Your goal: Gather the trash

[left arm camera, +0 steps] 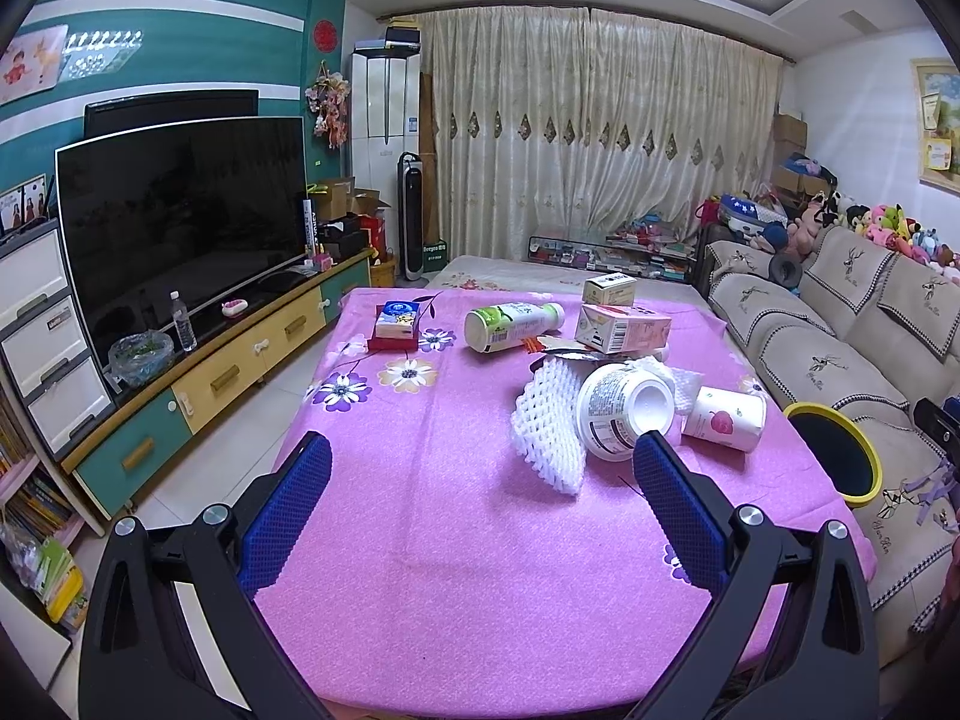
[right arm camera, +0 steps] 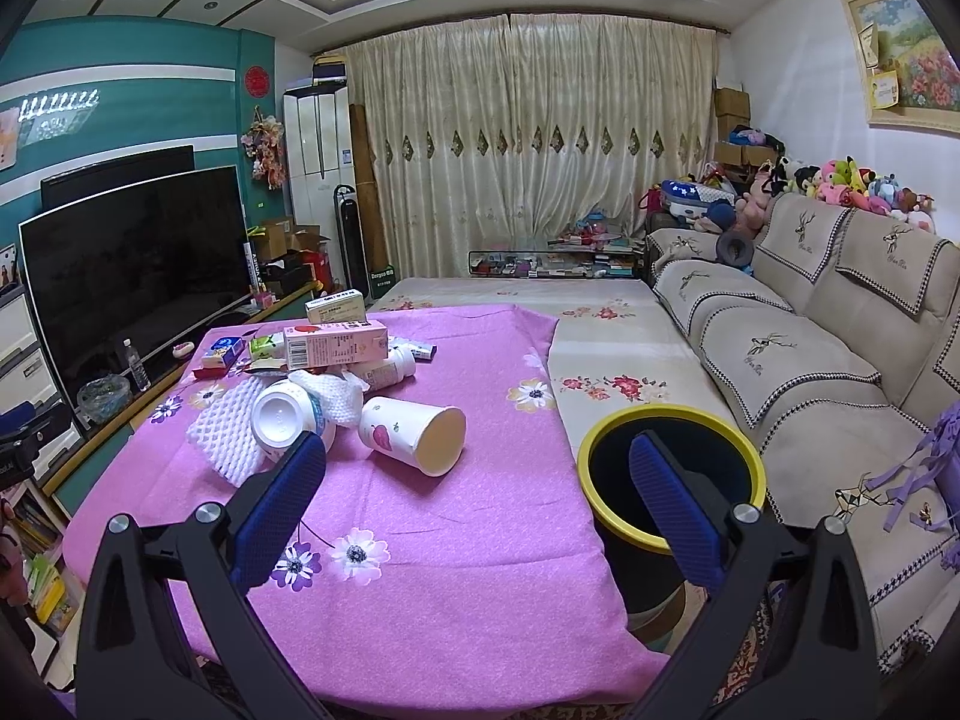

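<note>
We've got both tools hovering over the pink flowered surface (left arm camera: 456, 510) with nothing in them: the left hand-held gripper (left arm camera: 480, 456) has its blue pads spread wide apart, and the right hand-held gripper (right arm camera: 477, 456) is just as wide open. The trash sits in a loose pile toward the far right part of the surface. Taking the yellow-rimmed bin (right arm camera: 672, 468) as our landmark, standing just off the surface's right edge by the sofa (right arm camera: 840, 360), the paper cup (right arm camera: 414, 432) lies on its side nearest to it. Just past the cup is a tipped white tub (left arm camera: 624, 414) resting against a foam net (left arm camera: 546, 438) and crumpled tissue. Farther from the bin are a pink carton (left arm camera: 621, 327), a toppled bottle (left arm camera: 510, 324) and a small box (left arm camera: 609, 289).
</note>
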### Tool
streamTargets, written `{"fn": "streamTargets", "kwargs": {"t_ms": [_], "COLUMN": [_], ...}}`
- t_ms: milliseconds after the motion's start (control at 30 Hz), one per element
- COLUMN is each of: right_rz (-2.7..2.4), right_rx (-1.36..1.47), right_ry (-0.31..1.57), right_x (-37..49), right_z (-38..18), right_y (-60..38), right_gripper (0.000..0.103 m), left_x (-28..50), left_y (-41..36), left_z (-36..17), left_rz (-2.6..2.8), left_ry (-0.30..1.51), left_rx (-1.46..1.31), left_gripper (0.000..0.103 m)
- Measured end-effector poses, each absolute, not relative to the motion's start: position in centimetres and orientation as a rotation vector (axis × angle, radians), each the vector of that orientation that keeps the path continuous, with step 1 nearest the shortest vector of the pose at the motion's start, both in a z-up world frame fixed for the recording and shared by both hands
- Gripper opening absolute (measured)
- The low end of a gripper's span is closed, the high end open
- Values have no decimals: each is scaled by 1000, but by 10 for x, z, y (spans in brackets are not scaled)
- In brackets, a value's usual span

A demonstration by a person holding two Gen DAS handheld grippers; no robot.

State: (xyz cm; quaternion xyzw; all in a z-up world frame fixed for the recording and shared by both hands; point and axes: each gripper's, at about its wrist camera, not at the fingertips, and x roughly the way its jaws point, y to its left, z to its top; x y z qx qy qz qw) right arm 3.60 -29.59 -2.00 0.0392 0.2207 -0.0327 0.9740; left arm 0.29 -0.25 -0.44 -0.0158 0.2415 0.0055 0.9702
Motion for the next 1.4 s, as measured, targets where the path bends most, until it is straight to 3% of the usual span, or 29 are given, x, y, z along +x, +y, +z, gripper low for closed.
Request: {"fn": "streamTargets", "kwargs": {"t_ms": [1400], "right_rz": [-62], "right_rx": [83], "right_ry": [451], "right_x": [35], "right_z": [-22], "right_y": [-292], "right_gripper": [97], "left_x": [4], "left_y": [3], "left_z": [-8], "left_rz": [22], "left_ry": [498], "left_rx": [-24], "left_gripper": [99]}}
